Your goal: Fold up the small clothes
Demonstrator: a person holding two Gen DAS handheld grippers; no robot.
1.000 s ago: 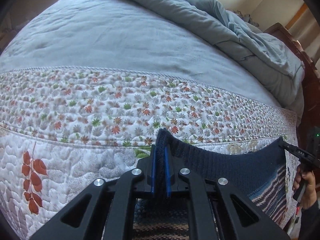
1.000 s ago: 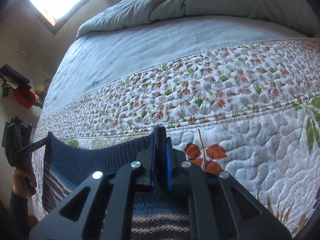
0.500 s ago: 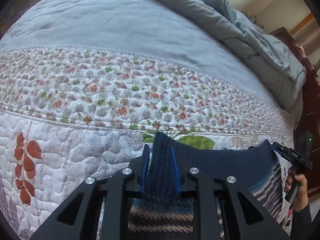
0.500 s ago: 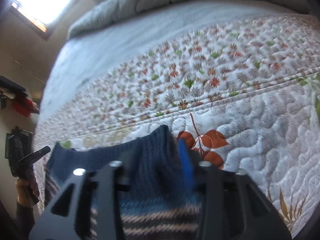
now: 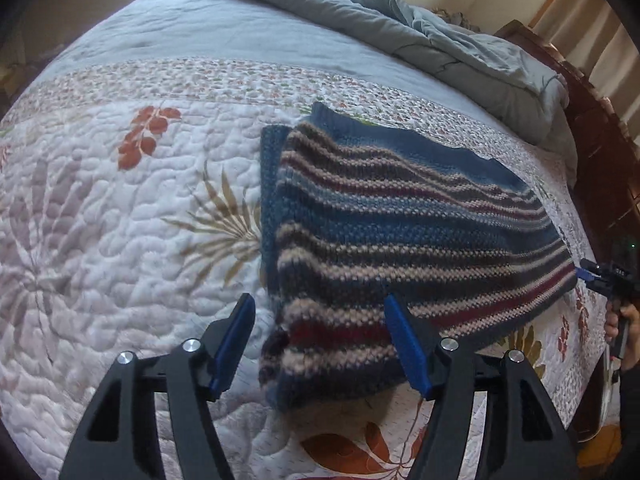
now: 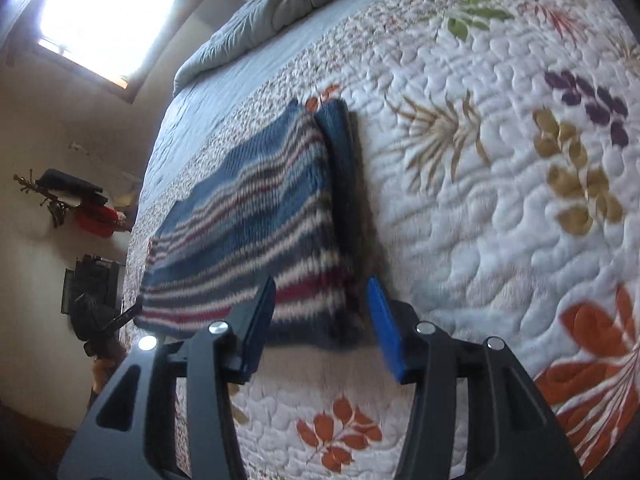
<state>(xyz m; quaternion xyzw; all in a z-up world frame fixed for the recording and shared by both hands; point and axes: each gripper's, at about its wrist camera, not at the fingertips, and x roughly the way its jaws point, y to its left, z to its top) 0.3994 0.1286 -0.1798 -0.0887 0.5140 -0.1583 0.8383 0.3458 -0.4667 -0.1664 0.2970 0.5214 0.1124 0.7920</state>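
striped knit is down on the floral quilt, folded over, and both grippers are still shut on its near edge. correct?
Not quite. The striped knit does lie folded on the floral quilt, but neither gripper is shut on it. The left gripper is open in the left wrist view, and the right gripper is open in the right wrist view; each has let go of the near edge.

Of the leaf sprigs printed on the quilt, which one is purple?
The purple sprig near the right edge of the right wrist view, directly above the mustard-yellow sprig. The other sprigs on the quilt are orange, green or tan.
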